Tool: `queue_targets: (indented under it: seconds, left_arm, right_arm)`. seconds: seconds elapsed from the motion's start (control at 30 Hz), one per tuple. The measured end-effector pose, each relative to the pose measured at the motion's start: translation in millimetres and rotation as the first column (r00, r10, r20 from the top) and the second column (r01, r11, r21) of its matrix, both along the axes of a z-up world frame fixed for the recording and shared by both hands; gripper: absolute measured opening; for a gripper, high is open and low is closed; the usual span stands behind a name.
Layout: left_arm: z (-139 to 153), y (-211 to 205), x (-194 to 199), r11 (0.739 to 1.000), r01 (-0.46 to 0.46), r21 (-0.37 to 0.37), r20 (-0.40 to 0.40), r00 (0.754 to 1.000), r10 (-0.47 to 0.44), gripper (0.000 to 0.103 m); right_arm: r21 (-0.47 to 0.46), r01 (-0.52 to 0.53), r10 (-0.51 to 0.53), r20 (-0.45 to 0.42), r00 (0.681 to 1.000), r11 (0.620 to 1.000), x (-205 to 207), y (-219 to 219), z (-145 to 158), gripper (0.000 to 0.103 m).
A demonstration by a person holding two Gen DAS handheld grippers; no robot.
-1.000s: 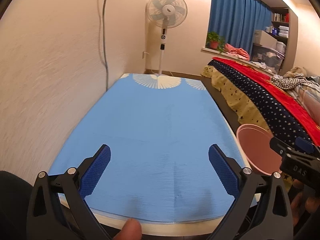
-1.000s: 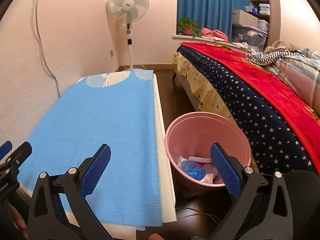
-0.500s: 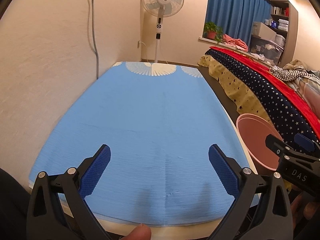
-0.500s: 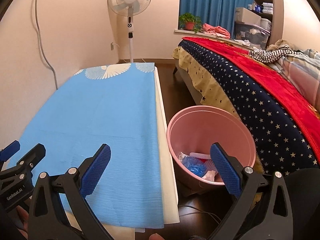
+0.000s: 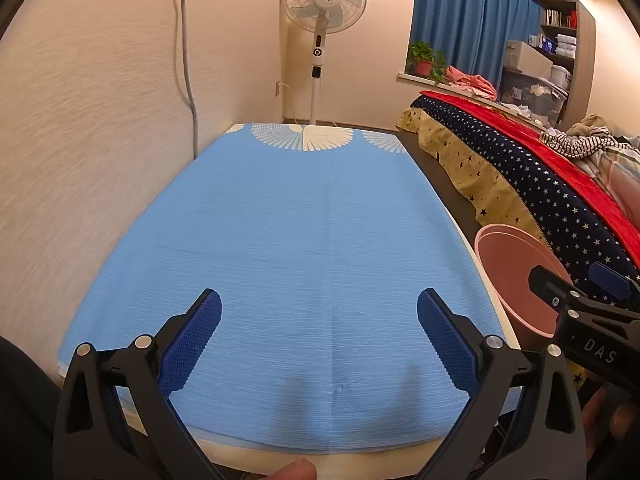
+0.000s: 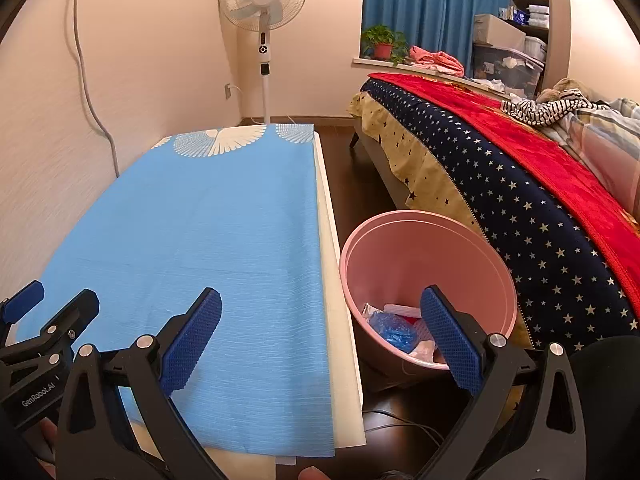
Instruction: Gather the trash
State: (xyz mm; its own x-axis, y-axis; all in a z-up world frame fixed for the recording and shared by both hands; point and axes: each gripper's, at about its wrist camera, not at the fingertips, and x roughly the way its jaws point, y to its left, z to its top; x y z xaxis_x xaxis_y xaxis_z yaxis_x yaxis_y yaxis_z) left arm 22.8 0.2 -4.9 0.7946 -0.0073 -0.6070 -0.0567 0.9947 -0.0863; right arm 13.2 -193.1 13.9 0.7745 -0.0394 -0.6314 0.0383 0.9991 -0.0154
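Observation:
A pink bin stands on the floor right of the table; it also shows in the left wrist view. Inside lie crumpled blue plastic and white and red scraps. My left gripper is open and empty above the near end of the blue cloth. My right gripper is open and empty, over the table's right edge and the bin's near side. No loose trash shows on the cloth. Each gripper appears in the other's view, the right one and the left one.
The blue cloth covers a white table along the left wall. A standing fan is beyond the far end. A bed with a starred blanket runs along the right. A dark floor strip lies between.
Both views have shifted slightly, the camera rising and tilting so more of the cloth and bin interior shows. Both grippers stay open and empty.

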Motion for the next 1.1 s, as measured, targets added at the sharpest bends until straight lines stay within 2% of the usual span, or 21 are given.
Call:
queue_targets:
  seconds: [1.1]
  left_arm:
    - [-0.4,1.1,-3.2,1.000,0.014,-0.002,0.002,1.000,-0.014,0.095]
  right_arm:
    - [-0.002,-0.001,0.001,0.000,1.000,1.000,-1.0,0.6,0.1,0.098]
